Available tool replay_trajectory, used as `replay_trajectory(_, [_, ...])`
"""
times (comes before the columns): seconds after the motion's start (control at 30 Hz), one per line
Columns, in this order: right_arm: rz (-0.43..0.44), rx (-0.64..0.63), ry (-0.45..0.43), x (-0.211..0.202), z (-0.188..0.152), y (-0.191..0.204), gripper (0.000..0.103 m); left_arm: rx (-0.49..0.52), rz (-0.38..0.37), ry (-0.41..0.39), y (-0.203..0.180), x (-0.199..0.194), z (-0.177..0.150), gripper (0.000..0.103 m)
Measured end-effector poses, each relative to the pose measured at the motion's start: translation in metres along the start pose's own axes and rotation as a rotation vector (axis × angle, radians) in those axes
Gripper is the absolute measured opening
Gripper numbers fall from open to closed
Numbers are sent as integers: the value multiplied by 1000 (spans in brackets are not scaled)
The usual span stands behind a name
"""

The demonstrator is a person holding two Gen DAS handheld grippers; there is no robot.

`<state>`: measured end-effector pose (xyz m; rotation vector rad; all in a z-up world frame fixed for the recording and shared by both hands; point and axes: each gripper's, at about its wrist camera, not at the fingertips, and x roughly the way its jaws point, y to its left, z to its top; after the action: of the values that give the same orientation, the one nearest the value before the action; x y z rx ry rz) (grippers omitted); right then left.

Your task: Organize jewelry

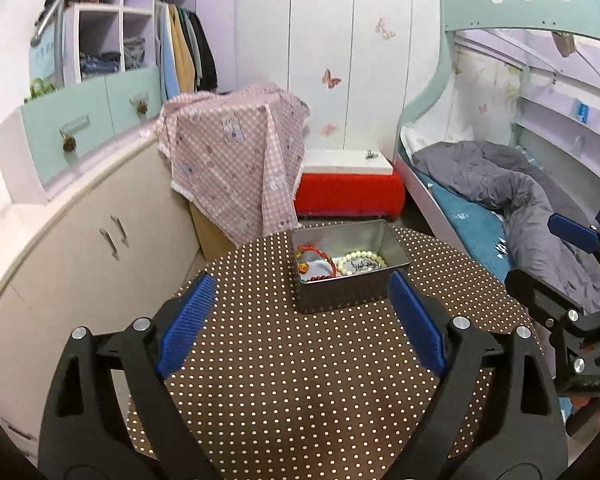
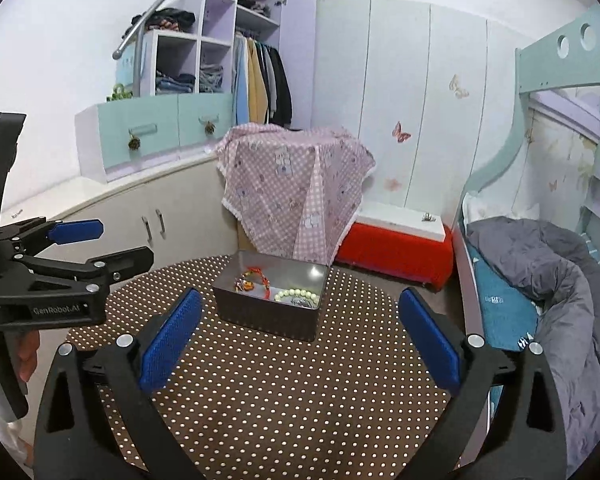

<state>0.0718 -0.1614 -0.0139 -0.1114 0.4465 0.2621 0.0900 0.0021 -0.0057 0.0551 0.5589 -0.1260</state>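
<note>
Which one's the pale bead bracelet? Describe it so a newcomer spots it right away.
Start at the round table with the brown polka-dot cloth; the only thing standing on it is an open grey metal tin. Inside the tin, the pale bead bracelet lies on the side towards the bed. It is a ring of chunky cream-white beads, while its neighbour is a thin red cord bracelet with small charms.

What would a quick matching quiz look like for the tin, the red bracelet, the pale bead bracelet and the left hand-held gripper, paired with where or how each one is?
Column one:
1. metal tin
2. red bracelet
3. pale bead bracelet
4. left hand-held gripper

Column two:
A. open, holding nothing
B. on the dotted tablecloth
C. in the tin, left part
D. in the tin, right part

Pairs: 1-B, 2-C, 3-D, 4-A
</note>
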Motion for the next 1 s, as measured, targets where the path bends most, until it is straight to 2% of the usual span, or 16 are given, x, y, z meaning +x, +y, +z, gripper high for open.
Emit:
replay_trajectory(0.1, [-6, 7, -23, -11, 3, 2, 95, 18, 21, -41, -7, -15, 2, 88])
replay_trajectory(0.67, [-35, 42, -183, -66, 13, 12, 95, 25, 22, -192, -29, -78, 3, 89])
replay_trajectory(1.0, [-54, 58, -203, -76, 9, 13, 95, 15, 24, -212, -30, -91, -1, 89])
